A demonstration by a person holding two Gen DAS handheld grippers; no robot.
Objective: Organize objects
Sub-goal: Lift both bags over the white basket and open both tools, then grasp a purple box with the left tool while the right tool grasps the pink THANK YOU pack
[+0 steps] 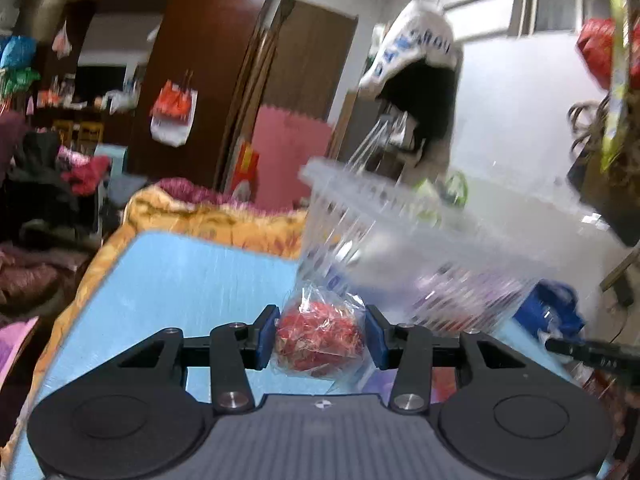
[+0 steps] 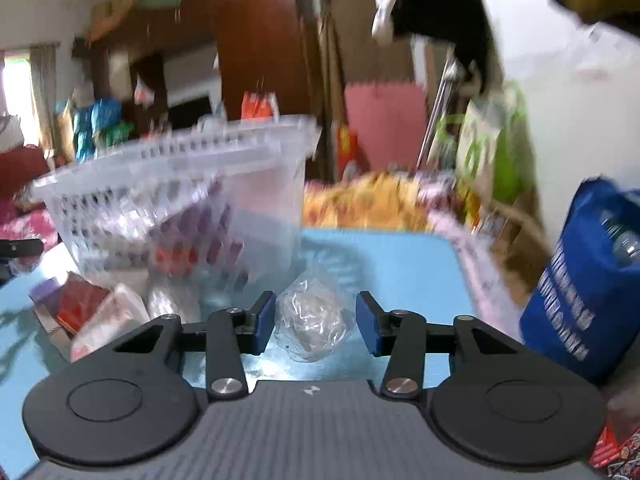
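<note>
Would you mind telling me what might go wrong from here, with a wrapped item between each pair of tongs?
The left tongs pinch the red wrapped bundle through loose, crinkly plastic, so it might slip. The right tongs stand open around the clear wrapped ball; closing may catch only film. The white basket appears tilted, with packets beside it, so a bump could tip it.

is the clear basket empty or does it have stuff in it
Not empty. Through the slotted walls of the clear basket, purple and red packets show inside; how full it is cannot be told through the blur.
</note>
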